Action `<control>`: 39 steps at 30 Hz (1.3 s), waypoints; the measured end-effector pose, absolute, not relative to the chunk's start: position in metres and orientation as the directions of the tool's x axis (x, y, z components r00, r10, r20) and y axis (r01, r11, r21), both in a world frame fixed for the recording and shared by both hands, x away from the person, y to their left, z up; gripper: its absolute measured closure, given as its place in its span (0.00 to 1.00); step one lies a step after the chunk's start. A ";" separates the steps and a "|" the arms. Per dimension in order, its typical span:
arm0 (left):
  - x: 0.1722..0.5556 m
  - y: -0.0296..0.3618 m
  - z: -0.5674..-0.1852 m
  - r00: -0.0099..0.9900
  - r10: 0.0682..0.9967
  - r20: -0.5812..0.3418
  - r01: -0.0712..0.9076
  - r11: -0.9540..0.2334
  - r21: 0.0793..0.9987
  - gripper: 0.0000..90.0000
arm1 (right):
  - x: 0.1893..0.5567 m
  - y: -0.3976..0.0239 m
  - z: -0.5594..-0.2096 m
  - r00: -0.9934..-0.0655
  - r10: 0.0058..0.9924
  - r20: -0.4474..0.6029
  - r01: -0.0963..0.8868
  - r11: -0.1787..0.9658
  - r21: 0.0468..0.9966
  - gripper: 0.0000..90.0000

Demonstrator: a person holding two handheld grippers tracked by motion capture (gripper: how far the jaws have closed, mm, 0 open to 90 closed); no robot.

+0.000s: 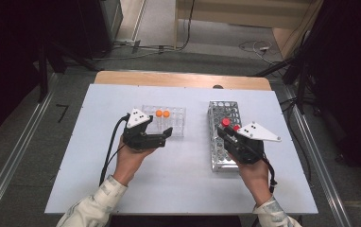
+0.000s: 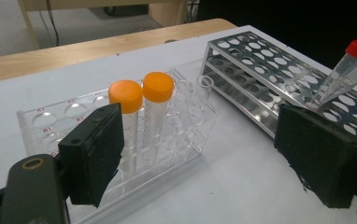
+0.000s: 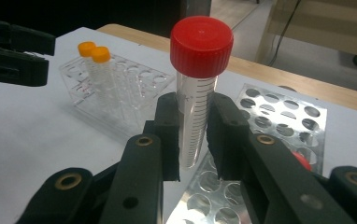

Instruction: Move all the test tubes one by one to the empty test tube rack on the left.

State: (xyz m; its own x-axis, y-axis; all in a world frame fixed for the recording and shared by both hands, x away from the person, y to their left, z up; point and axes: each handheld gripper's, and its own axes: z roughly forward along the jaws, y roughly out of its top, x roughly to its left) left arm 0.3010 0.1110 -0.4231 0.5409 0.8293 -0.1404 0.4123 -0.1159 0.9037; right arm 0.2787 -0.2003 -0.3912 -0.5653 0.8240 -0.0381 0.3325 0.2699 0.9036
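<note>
Held tube: a clear tube with a red cap (image 3: 201, 46), clamped upright between the jaws of the right gripper (image 3: 193, 135), lifted above the metal rack (image 1: 223, 137); its pointed tip appears free of the holes in the left gripper view.
Right gripper: jaws pressed together on the tube's body just below the cap; held over the near part of the metal rack, at the right of the table.
Metal rack: silver, many round holes; a second red cap (image 3: 302, 158) shows just beside the gripper, apparently a tube seated in the rack.
Clear rack: a transparent plastic rack (image 1: 176, 124) to the left of the metal one, well apart from it; two orange-capped tubes (image 2: 141, 93) stand side by side in it, the other holes look empty.
Left gripper (image 2: 200, 154): jaws wide apart, holding nothing, resting near the clear rack's near side.
Progress, judged: the red tube seems freshly pulled from the metal rack; carrying it across and seating it in the clear rack is left, and one more red tube may follow.
Table: white sheet (image 1: 169, 179) on a wooden top.
</note>
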 end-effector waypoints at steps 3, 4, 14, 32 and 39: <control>0.301 0.111 -0.422 0.544 0.827 -0.142 0.412 -0.116 0.903 0.18 | 0.279 -0.195 -0.392 -0.578 0.815 -0.039 0.333 0.279 0.901 0.80; 0.300 0.111 -0.422 0.544 0.827 -0.143 0.412 -0.115 0.904 0.18 | 0.279 -0.191 -0.393 -0.585 0.810 -0.039 0.334 0.285 0.899 0.80; 0.299 0.111 -0.421 0.551 0.822 -0.146 0.405 -0.111 0.908 0.18 | 0.282 -0.179 -0.399 -0.610 0.792 -0.039 0.342 0.307 0.888 0.80; 0.294 0.105 -0.417 0.585 0.798 -0.143 0.393 -0.126 0.911 0.20 | 0.290 -0.142 -0.421 -0.660 0.750 -0.042 0.383 0.384 0.840 0.80; 0.286 0.099 -0.412 0.610 0.780 -0.139 0.366 -0.121 0.923 0.26 | 0.293 -0.128 -0.426 -0.673 0.739 -0.038 0.397 0.404 0.824 0.80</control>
